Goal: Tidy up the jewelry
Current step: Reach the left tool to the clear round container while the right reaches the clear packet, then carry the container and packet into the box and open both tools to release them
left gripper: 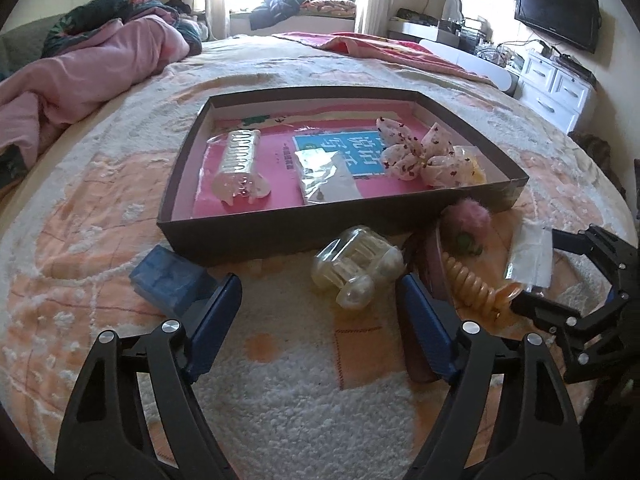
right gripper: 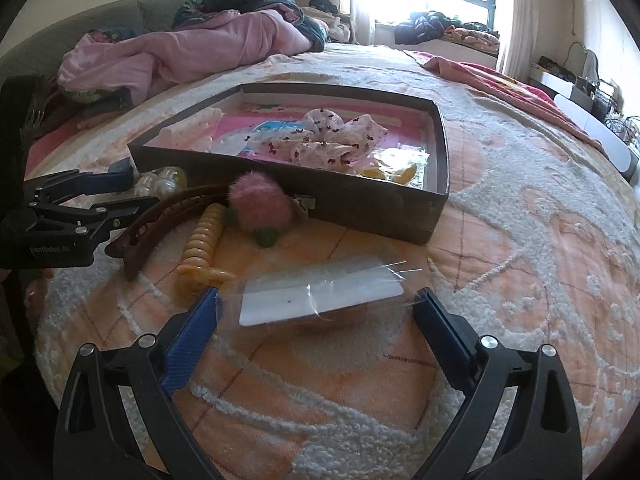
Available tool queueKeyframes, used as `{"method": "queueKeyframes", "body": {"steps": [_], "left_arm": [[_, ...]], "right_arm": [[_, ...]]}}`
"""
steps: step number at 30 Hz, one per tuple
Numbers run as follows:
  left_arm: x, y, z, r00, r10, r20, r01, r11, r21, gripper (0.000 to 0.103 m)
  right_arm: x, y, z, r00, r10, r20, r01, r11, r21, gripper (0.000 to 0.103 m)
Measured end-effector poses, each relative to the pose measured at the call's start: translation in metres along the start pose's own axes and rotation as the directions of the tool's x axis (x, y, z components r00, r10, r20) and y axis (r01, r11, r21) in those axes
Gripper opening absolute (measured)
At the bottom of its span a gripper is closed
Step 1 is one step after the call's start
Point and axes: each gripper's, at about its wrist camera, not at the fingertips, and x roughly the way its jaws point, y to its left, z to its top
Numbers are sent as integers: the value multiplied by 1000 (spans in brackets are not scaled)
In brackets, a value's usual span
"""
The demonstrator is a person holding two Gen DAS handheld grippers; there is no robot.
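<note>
My left gripper (left gripper: 318,300) stands with its jaws apart and nothing pressed between the blue pads; a clear plastic hair claw (left gripper: 357,270) lies just ahead of the gap on the fuzzy bedspread (left gripper: 280,380), low in the left wrist view. A blue plastic case (left gripper: 168,280) sits just beside my left finger, touching the front wall of the dark shallow box (left gripper: 280,236). Inside the box, mid-frame, lie a clear hair clip (left gripper: 240,168), a small plastic bag (left gripper: 326,178) and a floral fabric bow (left gripper: 420,152).

My right gripper (right gripper: 316,306) is spread wide around a clear sleeve with a white card (right gripper: 320,298), low centre of the right wrist view; I cannot tell whether the pads touch the film. To the left of it lie a yellow spiral hair clip (right gripper: 202,248), a brown hair claw (right gripper: 160,216) and a pink pom-pom clip (right gripper: 260,204) against the box wall.
</note>
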Motion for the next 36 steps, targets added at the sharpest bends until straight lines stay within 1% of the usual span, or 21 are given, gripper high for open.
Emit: {"method": "queueKeyframes", "body": {"steps": [7,8,10,12,14,19,25,31,36], "left_arm": [[8,-2,7,998,-53,-14,53,998,-20,67],[10,-2,9,998,-64,-17,63,998,-25,65],[12,-2,11,997,-78,-21,78,997,-29,60],[15,-3,13,995,-96,-29,96,995,-31,48],[16,-4,13,993,-112,-35,111,993,-31,40],[13,-8,13,995,-95,-35,95,995,-13,39],[5,-10,12,996,-84,-23,84,996,-1,39],[-9,-6,13,996,-84,10,84,996,-17,39],[-23,5,16,996,-73,49,76,996,-52,39]], "right_arm": [[2,-4,2,1000,14,-2,-14,1000,13,93],[2,-4,2,1000,13,-1,-13,1000,15,92],[1,-5,2,1000,9,3,-9,1000,23,91],[0,-9,1,1000,11,7,-12,999,38,90],[-1,-13,1,1000,15,13,-16,998,60,88],[-5,-20,1,1000,16,25,-19,994,106,88],[-14,-25,0,999,7,44,-12,992,127,88],[-25,-20,3,997,7,76,-16,994,113,88],[-30,-11,10,996,20,92,-28,996,87,88]]}}
